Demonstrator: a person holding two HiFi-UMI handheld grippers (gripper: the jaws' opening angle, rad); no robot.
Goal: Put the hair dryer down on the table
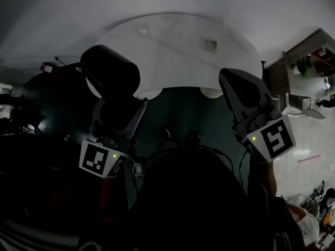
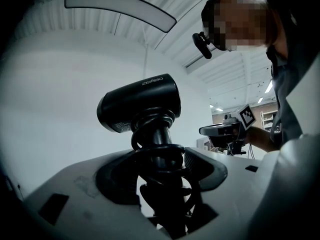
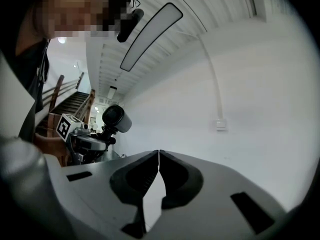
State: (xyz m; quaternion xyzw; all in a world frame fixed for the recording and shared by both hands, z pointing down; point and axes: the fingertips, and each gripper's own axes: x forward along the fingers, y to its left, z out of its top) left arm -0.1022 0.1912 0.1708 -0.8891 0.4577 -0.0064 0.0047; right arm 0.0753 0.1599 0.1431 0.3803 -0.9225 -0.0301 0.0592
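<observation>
A black hair dryer [image 1: 110, 69] stands upright in my left gripper [image 1: 119, 111], which is shut on its handle, with the cord coiled round that handle [image 2: 159, 149]. In the left gripper view the dryer's barrel [image 2: 142, 101] lies crosswise above the jaws. The dryer is held in the air, above the near left rim of the round white table [image 1: 178, 56]. My right gripper [image 1: 229, 78] is shut with nothing in it and hovers at the table's near right rim; its jaws meet in the right gripper view [image 3: 158, 156], where the dryer [image 3: 116, 118] shows at the left.
Two small objects [image 1: 143, 30] [image 1: 210, 45] lie on the far part of the table. A wooden shelf unit [image 1: 301, 59] and a white chair [image 1: 299, 106] stand to the right. The person's dark clothing [image 1: 188, 203] fills the lower middle.
</observation>
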